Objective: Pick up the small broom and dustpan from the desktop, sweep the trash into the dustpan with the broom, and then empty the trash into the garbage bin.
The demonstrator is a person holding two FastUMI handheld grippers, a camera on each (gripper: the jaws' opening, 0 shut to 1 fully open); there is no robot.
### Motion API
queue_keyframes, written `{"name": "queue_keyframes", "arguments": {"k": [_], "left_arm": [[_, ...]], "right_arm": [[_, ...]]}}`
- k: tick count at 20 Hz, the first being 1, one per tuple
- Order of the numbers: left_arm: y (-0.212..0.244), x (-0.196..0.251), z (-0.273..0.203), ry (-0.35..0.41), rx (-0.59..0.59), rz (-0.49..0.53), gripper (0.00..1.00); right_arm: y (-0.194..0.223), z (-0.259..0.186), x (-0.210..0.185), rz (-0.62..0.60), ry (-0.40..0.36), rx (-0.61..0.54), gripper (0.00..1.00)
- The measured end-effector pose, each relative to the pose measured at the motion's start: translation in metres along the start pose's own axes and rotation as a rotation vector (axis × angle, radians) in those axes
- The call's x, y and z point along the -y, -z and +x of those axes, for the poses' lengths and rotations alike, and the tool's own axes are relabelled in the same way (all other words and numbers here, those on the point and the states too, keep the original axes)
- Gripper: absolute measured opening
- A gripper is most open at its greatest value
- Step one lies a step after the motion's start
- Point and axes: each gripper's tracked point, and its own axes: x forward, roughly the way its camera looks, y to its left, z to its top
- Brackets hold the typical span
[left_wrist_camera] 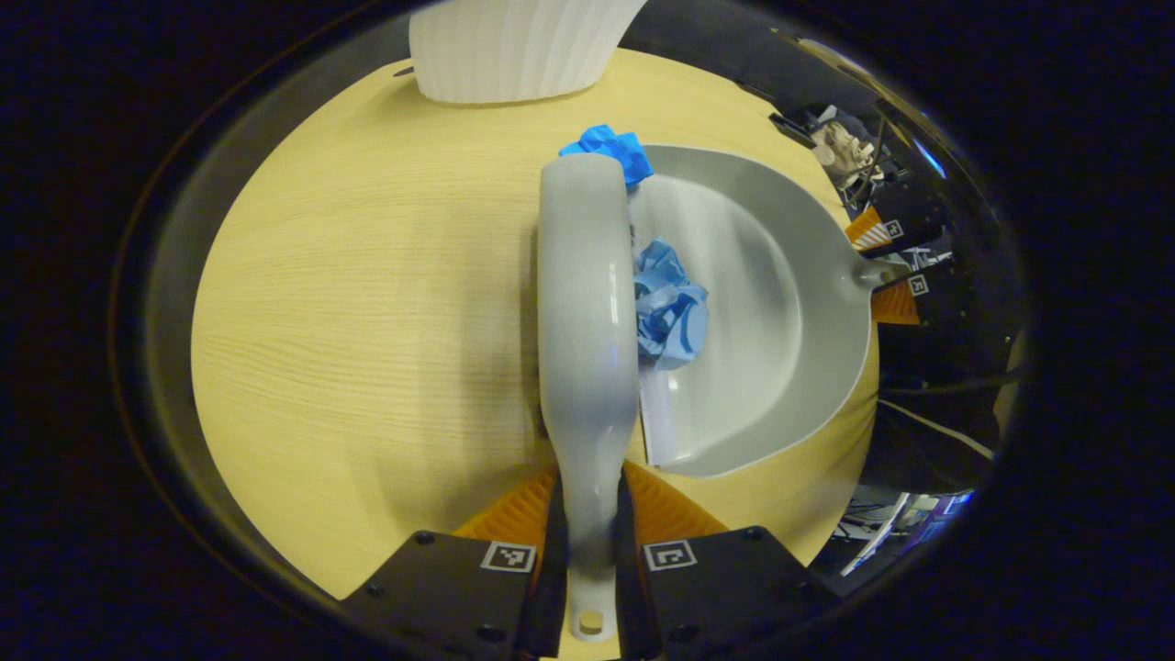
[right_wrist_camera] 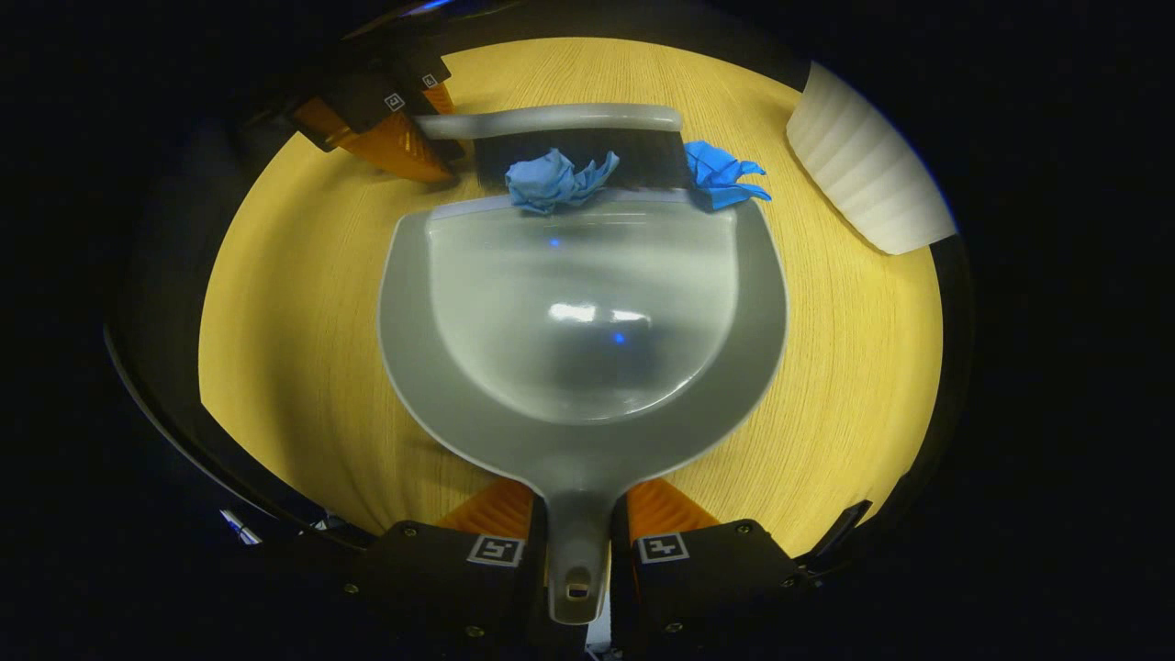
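Sweeping looks like the step in hand, judged from how things lie: the left tongs [left_wrist_camera: 587, 542] are closed on the handle of the small broom [left_wrist_camera: 587, 303], and the right tongs [right_wrist_camera: 576, 542] are closed on the stem of the dustpan [right_wrist_camera: 587, 367], whose front lip rests on the worktop [left_wrist_camera: 367, 303]. One pale blue crumpled wad [left_wrist_camera: 670, 312] sits right at the lip, pressed between the bristles [right_wrist_camera: 587, 151] and the pan's mouth; a brighter blue scrap [right_wrist_camera: 725, 174] lies at the lip's far corner, beside the broom's tip and seemingly half off the pan. To do this well, the pan's edge should stay flat against the wood so nothing slips under it, and the broom should be drawn in short, low strokes toward the pan's hollow, with the head shifted sideways to catch the corner scrap before it skates past the rim. Light paper of this sort will likely spring or roll, so a gentle drag suits it better than a flick. The broom's back is smooth grey plastic, long and rounded, with dark bristles beneath; the dustpan is the same glossy grey, a shallow rounded scoop with a raised rim and a paler strip along its lip. The worktop is light wood with fine straight grain. A white ribbed garbage bin [left_wrist_camera: 514, 46] stands near, beyond the broom's tip.
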Motion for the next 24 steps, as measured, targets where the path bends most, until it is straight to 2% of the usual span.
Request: {"name": "queue_keyframes", "arguments": {"k": [6, 8, 12, 16, 19, 24], "left_arm": [[0.012, -0.021, -0.013, -0.05, -0.009, -0.011, 0.31], [0.013, -0.03, -0.017, -0.059, -0.002, -0.019, 0.29], [0.008, -0.054, -0.023, -0.113, 0.016, -0.044, 0.31], [-0.007, -0.065, -0.027, -0.153, 0.025, -0.023, 0.29], [-0.024, -0.061, -0.028, -0.151, 0.034, 0.022, 0.31], [-0.036, -0.049, -0.024, -0.099, 0.029, 0.103, 0.31]], "right_arm": [[-0.003, 0.006, 0.008, -0.004, 0.0, -0.006, 0.31], [-0.002, 0.005, 0.008, -0.001, 0.0, -0.008, 0.31], [-0.006, 0.004, 0.007, 0.006, 0.0, -0.013, 0.31], [-0.018, 0.002, 0.007, 0.013, 0.0, -0.014, 0.31], [-0.013, 0.003, 0.004, 0.005, 0.0, -0.011, 0.31], [-0.008, 0.004, 0.002, -0.006, 0.006, 0.001, 0.31]]}}
